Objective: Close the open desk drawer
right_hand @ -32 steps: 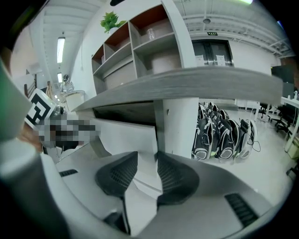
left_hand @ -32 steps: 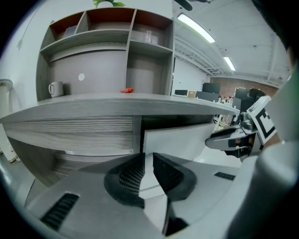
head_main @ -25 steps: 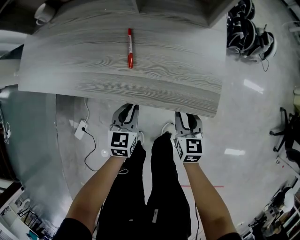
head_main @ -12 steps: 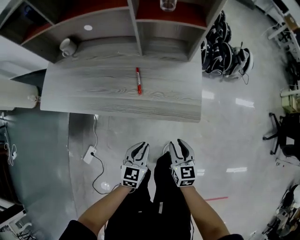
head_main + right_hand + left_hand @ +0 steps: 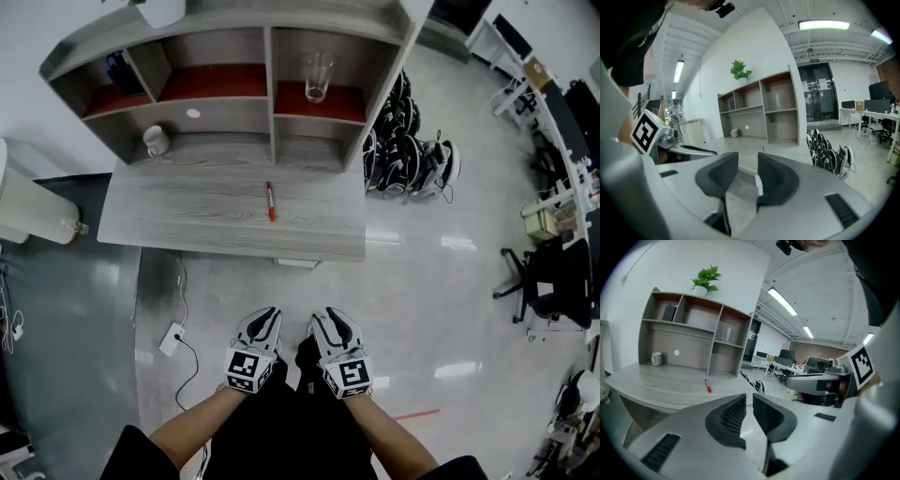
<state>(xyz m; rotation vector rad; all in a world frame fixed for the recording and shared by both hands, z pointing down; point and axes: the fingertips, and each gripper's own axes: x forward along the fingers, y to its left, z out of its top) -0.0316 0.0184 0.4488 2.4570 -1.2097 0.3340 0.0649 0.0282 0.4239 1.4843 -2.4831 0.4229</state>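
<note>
The grey wood desk [image 5: 187, 220] with a shelf unit [image 5: 272, 89] on it stands ahead of me in the head view. A pale edge [image 5: 297, 263] juts out a little under the desk's front, likely the drawer. Both grippers hang over the floor, well short of the desk, in front of the person's legs. My left gripper [image 5: 262, 314] [image 5: 749, 401] shows a narrow gap between its jaws with nothing in it. The jaws of my right gripper [image 5: 328, 314] [image 5: 748, 161] stand wider apart, also empty.
A red pen [image 5: 270, 201] lies on the desktop. A white mug [image 5: 156, 141] and a glass [image 5: 317, 75] stand in the shelves. Black-and-white gear [image 5: 403, 155] is piled right of the desk. A power strip [image 5: 171, 337] with its cable lies on the floor to the left.
Both grippers have risen and drawn back from the desk edge. The desk looks smaller and farther, and the shelf unit has come fully into view.
</note>
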